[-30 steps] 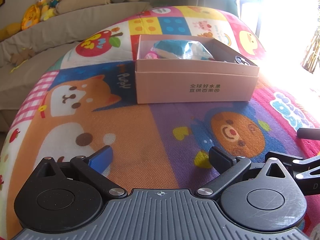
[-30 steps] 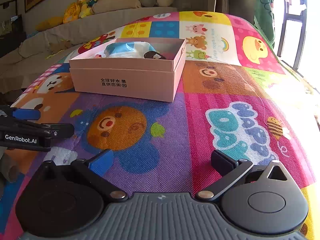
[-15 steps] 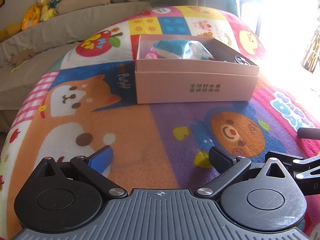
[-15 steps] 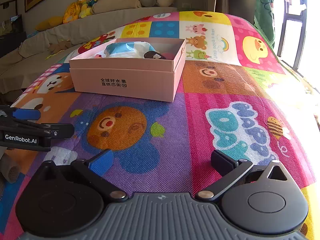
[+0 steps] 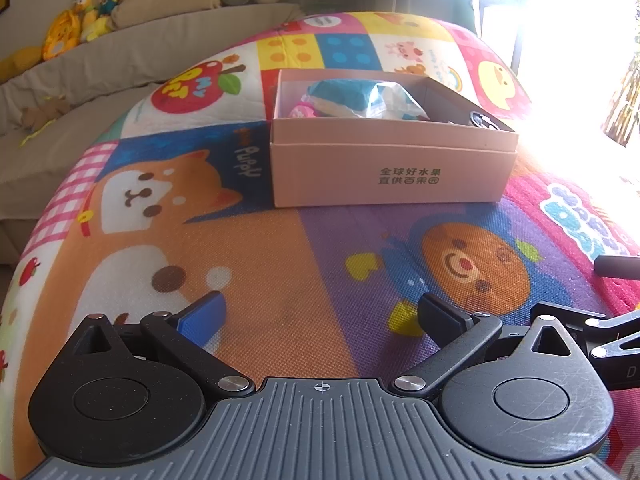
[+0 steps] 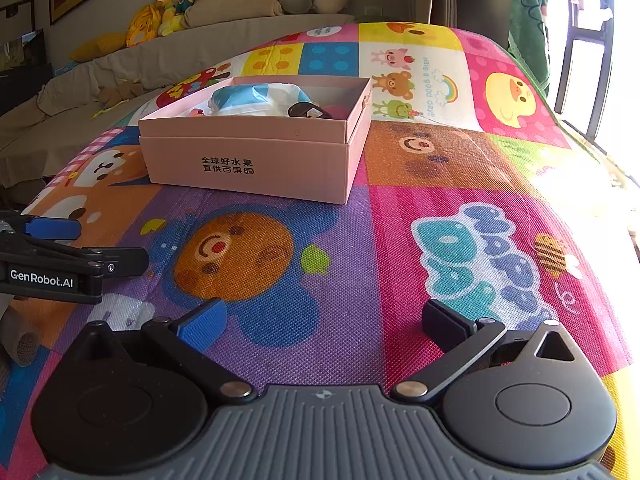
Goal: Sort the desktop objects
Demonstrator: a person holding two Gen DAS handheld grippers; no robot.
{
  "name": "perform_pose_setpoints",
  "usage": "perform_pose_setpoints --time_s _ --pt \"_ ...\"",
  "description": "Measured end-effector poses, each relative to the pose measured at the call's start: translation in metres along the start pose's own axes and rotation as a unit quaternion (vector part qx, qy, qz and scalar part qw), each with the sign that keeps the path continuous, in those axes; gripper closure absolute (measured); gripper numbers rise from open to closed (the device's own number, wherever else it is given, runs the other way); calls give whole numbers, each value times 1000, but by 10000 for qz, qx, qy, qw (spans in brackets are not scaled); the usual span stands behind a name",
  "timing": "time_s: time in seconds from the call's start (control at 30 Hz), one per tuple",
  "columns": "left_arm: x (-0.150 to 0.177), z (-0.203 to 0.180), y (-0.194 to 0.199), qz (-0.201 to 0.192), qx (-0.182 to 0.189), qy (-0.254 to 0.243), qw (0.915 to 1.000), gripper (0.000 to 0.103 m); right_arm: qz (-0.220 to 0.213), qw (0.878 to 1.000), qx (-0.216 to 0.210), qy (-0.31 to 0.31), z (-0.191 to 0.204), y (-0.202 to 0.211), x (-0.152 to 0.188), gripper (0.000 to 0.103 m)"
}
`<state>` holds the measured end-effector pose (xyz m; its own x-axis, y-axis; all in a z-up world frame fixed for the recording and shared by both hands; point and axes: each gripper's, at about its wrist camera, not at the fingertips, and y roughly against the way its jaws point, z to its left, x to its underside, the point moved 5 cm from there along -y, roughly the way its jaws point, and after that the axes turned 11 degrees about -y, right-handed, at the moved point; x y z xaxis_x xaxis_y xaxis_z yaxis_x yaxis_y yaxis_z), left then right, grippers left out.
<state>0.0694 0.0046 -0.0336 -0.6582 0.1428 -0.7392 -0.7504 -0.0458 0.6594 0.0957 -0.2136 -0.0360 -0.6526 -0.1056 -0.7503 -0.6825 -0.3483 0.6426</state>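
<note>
Left view
Claw: left claw [image 5: 320, 312] hovers low over the mat [image 5: 248, 264], released, jaws wide apart, nothing between them.
Change: none that I can see against the pictures from a second and half a second ago; claw, box and mat sit in the same places.
Meaning: I judge the sorting done or paused, since no loose object lies on the visible surface.
Box: pink box [image 5: 392, 172] stands on the mat ahead, well apart from the claw, open at the top.
Contents: blue-white pack [image 5: 360, 96], a pink item [image 5: 302, 112] at its near left, a dark round item [image 5: 482, 120] at the right end.
Axis: long axis of the box runs left to right across the view; the printed long side faces the claw, slightly turned so the right end sits a little nearer.

Right view
Claw: right claw [image 6: 322, 318] is also released and empty, jaws spread, low over the mat [image 6: 440, 168].
Change: none here either; the left claw [image 6: 60, 252] sits at the left edge as before.
Box: box [image 6: 252, 160] lies ahead and left, well apart.
Contents: pack [image 6: 252, 98] and dark item [image 6: 306, 111] inside; a pink shape behind it, too hidden to name.
Axis: long axis runs left to right, angled so the right corner comes nearest; the short end wall faces right.
Next: I judge nothing is left to pick up in view.
</note>
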Motion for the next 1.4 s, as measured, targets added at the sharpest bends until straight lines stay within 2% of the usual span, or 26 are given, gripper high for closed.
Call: perform_pose_setpoints --time_s 1.4 --pt "-1 0 -1 3 1 -6 10000 0 0 10000 0 1 0 1 0 0"
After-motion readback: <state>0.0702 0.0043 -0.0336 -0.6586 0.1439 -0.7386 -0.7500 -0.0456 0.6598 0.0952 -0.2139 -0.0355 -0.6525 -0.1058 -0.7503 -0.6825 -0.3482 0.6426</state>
